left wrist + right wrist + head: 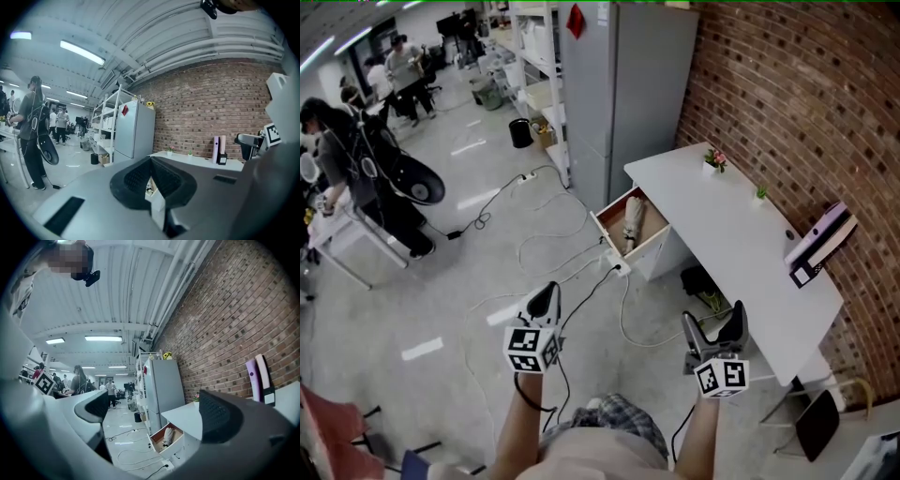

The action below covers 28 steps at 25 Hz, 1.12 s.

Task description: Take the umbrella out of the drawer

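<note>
Head view: the drawer (659, 247) stands open at the white desk's (741, 239) left end, with the umbrella (632, 223) lying inside; the left gripper (546, 298) and right gripper (717, 328) are near, well apart from it.
Left gripper view: jaws together, nothing between.
Right gripper view: jaws wide, empty.

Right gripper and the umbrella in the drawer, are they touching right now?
Apart. The head view shows the right gripper well short of the umbrella lying in the open drawer, with floor between them.
</note>
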Available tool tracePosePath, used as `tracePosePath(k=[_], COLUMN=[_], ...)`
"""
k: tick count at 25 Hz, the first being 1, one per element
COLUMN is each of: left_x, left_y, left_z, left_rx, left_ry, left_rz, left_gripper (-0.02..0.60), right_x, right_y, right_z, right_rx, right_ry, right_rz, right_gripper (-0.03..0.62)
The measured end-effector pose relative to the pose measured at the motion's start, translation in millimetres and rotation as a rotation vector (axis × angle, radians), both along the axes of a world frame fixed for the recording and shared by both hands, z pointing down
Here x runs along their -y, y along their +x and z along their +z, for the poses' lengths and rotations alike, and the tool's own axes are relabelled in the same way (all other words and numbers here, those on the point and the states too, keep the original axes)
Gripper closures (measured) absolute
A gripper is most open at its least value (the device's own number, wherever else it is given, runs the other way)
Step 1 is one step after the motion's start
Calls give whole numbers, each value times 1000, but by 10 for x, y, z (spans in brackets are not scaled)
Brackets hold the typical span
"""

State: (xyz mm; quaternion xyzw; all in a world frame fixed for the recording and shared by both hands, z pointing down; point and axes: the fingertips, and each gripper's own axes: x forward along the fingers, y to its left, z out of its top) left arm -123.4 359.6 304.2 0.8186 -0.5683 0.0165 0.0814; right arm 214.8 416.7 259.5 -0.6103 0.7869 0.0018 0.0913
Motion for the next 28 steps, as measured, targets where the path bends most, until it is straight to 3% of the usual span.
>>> tracePosePath(k=[13, 21, 28], left_x=[313, 932, 1880], left_y=[-156, -170, -242], left_z=[187, 188, 249], left_rx=[-12, -13, -7], left_ry=[-23, -15, -32], left_rz=[-7, 3, -10], left_gripper=[555, 555, 555], right_x=[376, 998, 2005], right_y=[-108, -125, -216], right_z=[128, 146, 173], right_rx=[-24, -32, -31], right_ry=[-33, -34, -33], right_rz=[-9, 11, -2], right_gripper=[10, 10, 10])
